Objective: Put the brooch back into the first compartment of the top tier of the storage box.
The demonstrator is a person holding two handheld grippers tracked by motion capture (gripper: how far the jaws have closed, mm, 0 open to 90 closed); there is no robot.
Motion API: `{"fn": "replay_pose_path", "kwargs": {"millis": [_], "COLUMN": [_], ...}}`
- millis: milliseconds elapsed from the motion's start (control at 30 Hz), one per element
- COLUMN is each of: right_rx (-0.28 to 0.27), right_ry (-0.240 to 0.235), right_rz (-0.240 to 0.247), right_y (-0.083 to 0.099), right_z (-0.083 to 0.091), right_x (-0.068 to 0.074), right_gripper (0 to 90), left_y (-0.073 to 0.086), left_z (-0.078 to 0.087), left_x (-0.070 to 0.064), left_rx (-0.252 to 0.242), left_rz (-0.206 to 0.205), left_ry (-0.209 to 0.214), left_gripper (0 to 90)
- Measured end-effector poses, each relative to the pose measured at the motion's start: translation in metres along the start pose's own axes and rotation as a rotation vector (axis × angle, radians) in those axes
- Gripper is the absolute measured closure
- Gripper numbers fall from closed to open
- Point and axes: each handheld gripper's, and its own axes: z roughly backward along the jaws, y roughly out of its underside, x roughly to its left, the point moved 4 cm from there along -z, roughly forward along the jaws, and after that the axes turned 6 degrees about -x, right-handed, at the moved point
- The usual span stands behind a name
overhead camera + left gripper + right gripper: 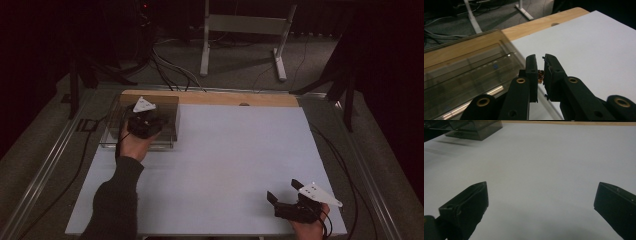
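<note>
Dim, grainy pictures: dark surroundings, pale table sheet [225, 165] softly lit from above, near claws blurred.

Clear glossy plastic box [469, 75]; matt white tabletop [225, 165].

Left gripper [145, 121] over clear box [169, 131], right gripper [286, 195] open

Room: you are working in dim light | Floor: grey carpet [235, 70], cables [170, 70] trailing | Behind desk: white frame legs [240, 30] standing beyond the far edge
</note>
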Motion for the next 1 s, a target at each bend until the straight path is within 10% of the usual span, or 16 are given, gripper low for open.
{"fn": "replay_pose_path", "kwargs": {"millis": [1000], "right_rx": [-0.065], "right_ry": [-0.007], "right_rz": [0.076], "right_y": [-0.006], "right_z": [-0.017], "right_x": [-0.001], "right_gripper": [0.0], "left_y": [0.019], "left_z": [0.059], "left_x": [0.065], "left_rx": [-0.03], "left_rz": [0.061], "left_ry": [-0.15], "left_gripper": [82.8]}}
